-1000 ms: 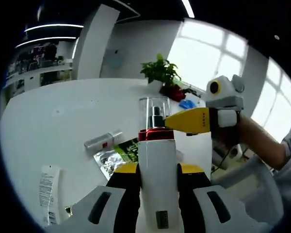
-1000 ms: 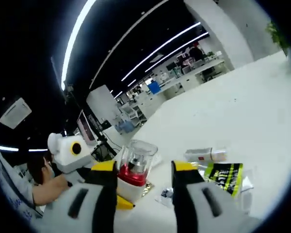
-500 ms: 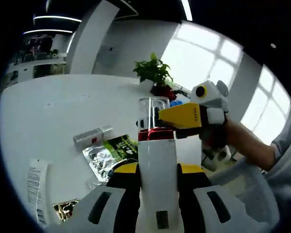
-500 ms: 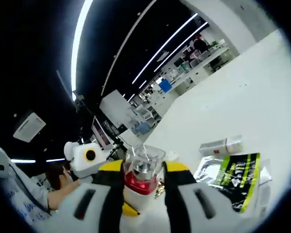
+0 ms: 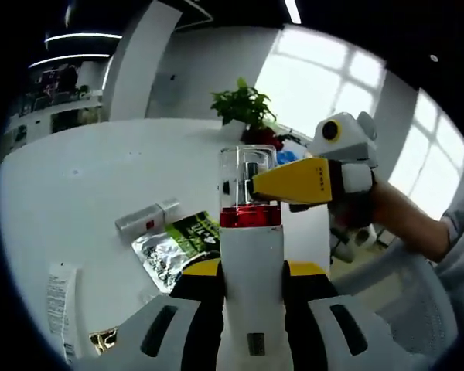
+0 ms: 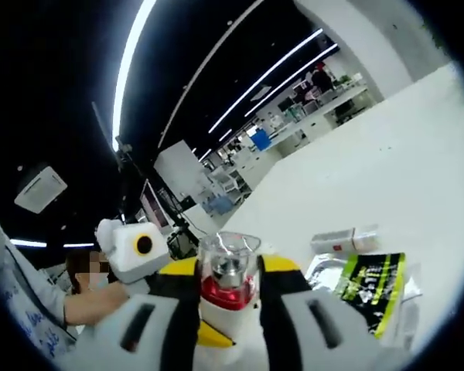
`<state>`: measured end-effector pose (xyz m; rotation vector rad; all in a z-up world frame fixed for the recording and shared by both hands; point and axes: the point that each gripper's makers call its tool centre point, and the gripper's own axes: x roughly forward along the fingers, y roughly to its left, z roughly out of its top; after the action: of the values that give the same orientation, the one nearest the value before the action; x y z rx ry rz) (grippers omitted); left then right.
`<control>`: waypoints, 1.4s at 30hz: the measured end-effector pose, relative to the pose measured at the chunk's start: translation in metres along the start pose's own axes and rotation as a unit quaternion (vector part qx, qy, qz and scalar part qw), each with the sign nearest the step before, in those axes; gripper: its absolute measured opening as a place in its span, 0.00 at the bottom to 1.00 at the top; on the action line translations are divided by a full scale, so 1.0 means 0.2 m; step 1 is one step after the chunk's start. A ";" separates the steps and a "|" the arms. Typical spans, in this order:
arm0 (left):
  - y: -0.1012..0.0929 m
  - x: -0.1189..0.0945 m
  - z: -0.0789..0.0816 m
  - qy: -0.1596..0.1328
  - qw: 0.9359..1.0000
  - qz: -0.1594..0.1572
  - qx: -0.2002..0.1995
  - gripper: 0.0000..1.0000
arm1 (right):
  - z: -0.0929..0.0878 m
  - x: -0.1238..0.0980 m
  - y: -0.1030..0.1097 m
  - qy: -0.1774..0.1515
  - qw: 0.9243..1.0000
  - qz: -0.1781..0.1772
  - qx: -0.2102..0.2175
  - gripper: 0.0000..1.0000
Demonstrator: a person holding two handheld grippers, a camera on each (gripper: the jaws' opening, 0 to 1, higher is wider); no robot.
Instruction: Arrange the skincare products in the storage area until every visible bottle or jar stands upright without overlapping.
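Holding the white bottle (image 5: 251,286) up off the white table (image 5: 85,178), you have your left gripper (image 5: 251,274) clamped on its body, the jaws pressed to either side below the red collar (image 5: 250,216). Your right gripper (image 6: 226,282) has its two jaws set around the clear cap (image 6: 229,259) at the top; in the left gripper view its yellow jaw lies against the cap's right side, and in the right gripper view the jaws flank the cap closely, but whether they actually pinch it I cannot tell. The two-handed hold reads as one gripper steadying the body while the other works or checks the cap, likely before the bottle goes down upright. Below, on the table: a small silver tube (image 5: 148,220) with a red mark lies on its side, not yet stood up. Just near of it a green-and-black sachet (image 5: 195,232) overlaps a crinkled silver pouch (image 5: 158,253). A paper label (image 5: 58,297) lies at near left. A potted plant (image 5: 243,112) sits at the far edge. Expect the tube to need righting next; it looks light and prone to tipping.
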<state>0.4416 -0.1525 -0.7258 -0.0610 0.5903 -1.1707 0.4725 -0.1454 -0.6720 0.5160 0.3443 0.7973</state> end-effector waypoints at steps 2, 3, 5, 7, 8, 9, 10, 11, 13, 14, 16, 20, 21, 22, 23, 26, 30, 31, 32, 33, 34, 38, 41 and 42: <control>0.00 0.00 0.00 0.001 1.000 0.000 0.004 0.25 | 0.00 0.00 0.00 -0.002 1.000 0.001 -0.003 0.28; 0.00 0.01 0.00 0.002 1.000 0.001 0.008 0.25 | 0.01 0.00 0.01 -0.003 1.000 0.002 -0.006 0.28; 0.00 0.01 0.00 0.006 1.000 0.001 0.012 0.25 | 0.01 0.00 0.02 -0.002 1.000 0.001 -0.013 0.28; 0.00 0.02 0.00 0.009 1.000 0.001 0.015 0.25 | 0.01 0.00 0.02 -0.001 1.000 0.001 -0.023 0.27; 0.00 0.02 -0.01 0.010 1.000 0.001 0.016 0.25 | 0.01 0.00 0.03 0.002 1.000 -0.003 -0.029 0.27; 0.00 0.03 -0.01 0.011 1.000 0.000 0.017 0.25 | 0.00 0.00 0.03 0.004 0.999 -0.005 -0.032 0.27; 0.00 0.03 -0.01 0.011 1.000 -0.001 0.017 0.25 | 0.00 -0.01 0.03 0.005 0.999 -0.009 -0.038 0.27; -0.01 0.03 -0.01 0.010 1.000 -0.002 0.017 0.25 | 0.01 -0.01 0.03 0.006 0.999 -0.012 -0.042 0.27; -0.01 0.04 -0.01 0.009 1.000 -0.003 0.018 0.25 | 0.01 -0.02 0.04 0.008 0.998 -0.018 -0.061 0.27; -0.01 0.05 -0.01 0.009 1.000 -0.003 0.022 0.25 | 0.01 -0.02 0.04 0.012 0.997 -0.021 -0.074 0.27; -0.01 0.06 -0.01 0.011 1.000 -0.003 0.027 0.25 | 0.00 -0.02 0.05 0.017 0.995 -0.026 -0.094 0.27; -0.02 0.07 -0.01 0.011 0.999 -0.005 0.034 0.25 | 0.01 -0.03 0.04 0.020 0.990 -0.040 -0.134 0.26; -0.02 0.08 -0.01 0.011 0.999 -0.004 0.038 0.25 | 0.02 -0.03 0.02 0.025 0.988 -0.044 -0.147 0.26; -0.02 0.08 -0.02 0.013 0.999 -0.004 0.041 0.25 | 0.01 -0.03 0.02 0.029 0.986 -0.046 -0.155 0.26; -0.02 0.09 -0.02 0.015 0.999 -0.004 0.043 0.25 | 0.01 -0.03 0.02 0.031 0.986 -0.047 -0.159 0.26; -0.02 0.10 -0.03 0.017 0.999 -0.003 0.049 0.25 | -0.01 -0.04 0.03 0.035 0.982 -0.051 -0.180 0.26; -0.02 0.12 -0.02 0.016 0.998 -0.001 0.062 0.26 | 0.00 -0.05 0.03 0.033 0.977 -0.060 -0.203 0.26; -0.01 0.13 -0.02 0.016 0.998 -0.001 0.066 0.26 | 0.00 -0.06 0.03 0.034 0.975 -0.063 -0.210 0.26; -0.01 0.13 -0.02 0.016 0.998 -0.001 0.068 0.26 | 0.00 -0.06 0.03 0.034 0.974 -0.063 -0.216 0.26; -0.01 0.13 -0.02 0.018 0.997 0.000 0.074 0.26 | 0.00 -0.06 0.02 0.035 0.973 -0.065 -0.218 0.26; -0.01 0.14 -0.02 0.018 0.997 0.000 0.075 0.26 | 0.00 -0.06 0.02 0.037 0.972 -0.067 -0.222 0.26; 0.00 0.16 -0.04 0.025 0.995 0.004 0.092 0.26 | -0.02 -0.06 0.00 0.045 0.968 -0.075 -0.234 0.26; 0.01 0.16 -0.04 0.026 0.994 0.002 0.102 0.26 | -0.02 -0.07 0.00 0.048 0.966 -0.082 -0.242 0.26; 0.00 0.17 -0.04 0.024 0.994 -0.001 0.105 0.26 | -0.02 -0.07 -0.01 0.048 0.964 -0.085 -0.246 0.26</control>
<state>0.4476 -0.1793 -0.7455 0.1469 0.5061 -1.2336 0.4617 -0.1558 -0.6746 -0.0187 0.2626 0.7103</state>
